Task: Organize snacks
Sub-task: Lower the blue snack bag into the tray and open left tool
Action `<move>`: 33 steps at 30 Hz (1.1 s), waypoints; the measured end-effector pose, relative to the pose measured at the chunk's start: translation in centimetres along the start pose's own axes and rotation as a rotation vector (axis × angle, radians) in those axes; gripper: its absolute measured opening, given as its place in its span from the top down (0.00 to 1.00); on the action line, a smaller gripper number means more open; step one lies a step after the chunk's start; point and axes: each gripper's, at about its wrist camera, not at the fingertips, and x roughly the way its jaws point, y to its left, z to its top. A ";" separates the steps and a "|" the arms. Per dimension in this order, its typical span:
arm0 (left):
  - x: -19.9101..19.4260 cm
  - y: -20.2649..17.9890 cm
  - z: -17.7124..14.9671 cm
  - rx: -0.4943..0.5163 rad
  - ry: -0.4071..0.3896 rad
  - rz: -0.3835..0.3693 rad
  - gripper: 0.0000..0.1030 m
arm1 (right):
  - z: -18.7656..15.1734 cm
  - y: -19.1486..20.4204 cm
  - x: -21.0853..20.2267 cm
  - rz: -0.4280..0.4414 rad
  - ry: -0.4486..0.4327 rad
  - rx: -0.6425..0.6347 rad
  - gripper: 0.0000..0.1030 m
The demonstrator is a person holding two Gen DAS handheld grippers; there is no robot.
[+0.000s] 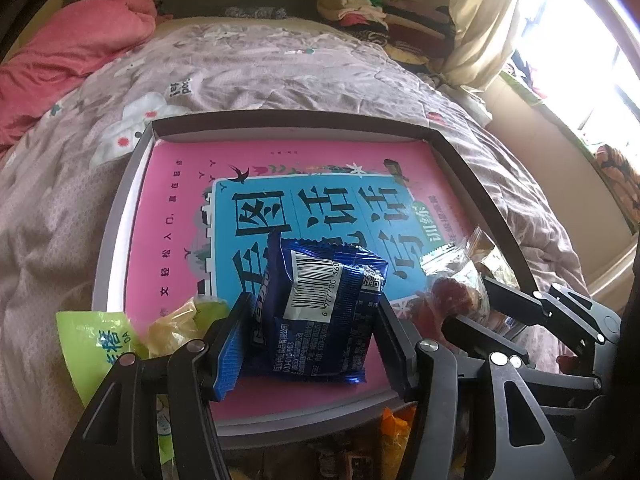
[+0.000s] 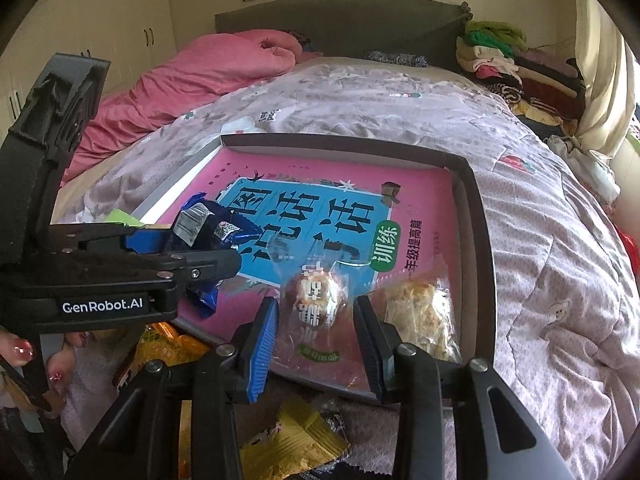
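Both grippers are holding snacks over the box.

At lower centre, the left gripper is clenching a blue snack packet; the right gripper is grasping a clear-wrapped pastry above the pink book lying inside the grey box.

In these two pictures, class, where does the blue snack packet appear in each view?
Left wrist: blue snack packet low centre, between the left gripper's fingers.
Right wrist: blue snack packet middle left, in that gripper.
Shared landmark: the pink book in the tray.
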 end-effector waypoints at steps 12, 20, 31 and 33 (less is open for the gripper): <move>-0.2 0.1 -0.1 -0.007 0.010 0.003 0.42 | -0.1 -0.7 -0.4 0.046 -0.001 0.058 0.62; -0.4 -0.2 -0.3 -0.012 0.016 -0.002 0.42 | 0.0 -0.9 -0.5 0.055 -0.005 0.074 0.62; -0.9 -0.3 -0.5 -0.011 0.025 0.008 0.41 | 0.1 -1.2 -0.9 0.060 -0.025 0.090 0.62; -0.9 -0.3 -0.5 -0.010 0.025 0.009 0.39 | 0.1 -1.3 -1.0 0.065 -0.030 0.095 0.62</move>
